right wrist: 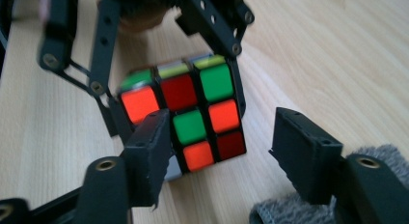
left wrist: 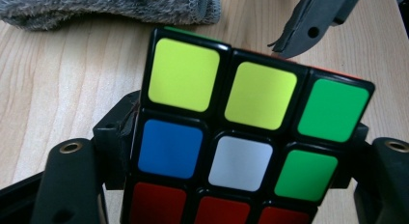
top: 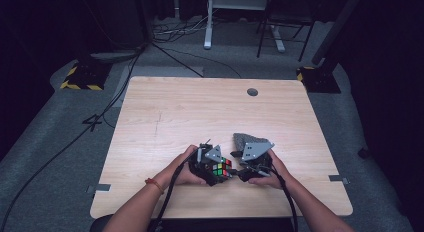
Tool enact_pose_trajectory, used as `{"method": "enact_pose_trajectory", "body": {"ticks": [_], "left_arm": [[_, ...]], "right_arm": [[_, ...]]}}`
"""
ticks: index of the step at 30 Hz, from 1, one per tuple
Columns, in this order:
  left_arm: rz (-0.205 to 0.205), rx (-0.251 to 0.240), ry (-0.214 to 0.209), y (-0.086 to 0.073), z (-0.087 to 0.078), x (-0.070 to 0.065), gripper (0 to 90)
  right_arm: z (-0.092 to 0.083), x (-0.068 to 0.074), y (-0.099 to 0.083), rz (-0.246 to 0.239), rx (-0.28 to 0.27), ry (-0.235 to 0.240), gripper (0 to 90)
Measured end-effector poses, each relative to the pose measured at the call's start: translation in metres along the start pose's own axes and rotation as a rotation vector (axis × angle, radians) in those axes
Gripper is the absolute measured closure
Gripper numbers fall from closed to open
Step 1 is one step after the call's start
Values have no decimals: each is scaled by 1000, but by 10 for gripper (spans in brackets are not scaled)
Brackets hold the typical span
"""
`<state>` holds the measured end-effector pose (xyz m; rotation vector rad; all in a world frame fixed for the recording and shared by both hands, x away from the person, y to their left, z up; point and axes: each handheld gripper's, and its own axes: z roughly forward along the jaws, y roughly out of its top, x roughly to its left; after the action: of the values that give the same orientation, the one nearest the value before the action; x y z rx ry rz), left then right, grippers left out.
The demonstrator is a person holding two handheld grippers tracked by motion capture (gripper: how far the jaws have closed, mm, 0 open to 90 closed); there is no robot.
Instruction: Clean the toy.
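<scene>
A scrambled Rubik's cube sits just above the wooden table near its front edge. My left gripper is shut on it. In the left gripper view the cube shows yellow, green, blue, white and red tiles, with a black jaw pressed against each side. My right gripper comes in from the right with its jaws open around the cube. One pad overlaps the cube's lower corner and the other stands apart from it. A fingertip of the right gripper hangs beyond the cube's far edge.
A grey knitted cloth lies bunched on the table just behind the right gripper. A round cable hole sits near the table's far edge. Cables, a desk frame and yellow-black striped stands are on the floor beyond.
</scene>
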<state>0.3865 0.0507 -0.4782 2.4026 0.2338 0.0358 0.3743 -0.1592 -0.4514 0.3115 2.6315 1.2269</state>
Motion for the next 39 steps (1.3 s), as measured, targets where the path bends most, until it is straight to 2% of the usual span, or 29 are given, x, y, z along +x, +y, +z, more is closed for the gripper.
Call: {"method": "enact_pose_trajectory", "body": {"ticks": [2,6,11,12,14,18,20,24,26,32,35,39], "left_arm": [[7,-9,4,1,2,-1,276],[0,-15,5,1,3,0,278],[22,-48,39,5,1,-5,311],[24,-50,22,7,2,-6,324],[44,-37,22,9,5,-9,330],[65,-53,27,12,9,-12,332],[71,-46,12,11,9,-12,331],[57,-45,-1,7,7,-8,329],[61,-23,-4,4,6,-7,327],[53,4,5,-3,-1,-7,317],[45,14,10,-8,-5,-7,317],[22,21,14,-11,-7,-7,295]], "right_arm": [[-2,1,3,1,-22,3,406],[-1,3,8,-7,-26,-20,416],[0,3,11,10,-48,-19,427],[0,3,12,5,-45,-32,425],[3,6,15,-8,-33,-25,417],[5,11,18,-29,-35,-24,406],[4,12,18,-33,-30,-30,402],[1,7,13,-11,-14,-33,390],[-5,3,10,6,-23,-40,386],[-26,-12,5,44,-31,-98,381],[-34,-21,2,66,-5,-142,383],[-36,-32,-3,94,81,-163,386]]}}
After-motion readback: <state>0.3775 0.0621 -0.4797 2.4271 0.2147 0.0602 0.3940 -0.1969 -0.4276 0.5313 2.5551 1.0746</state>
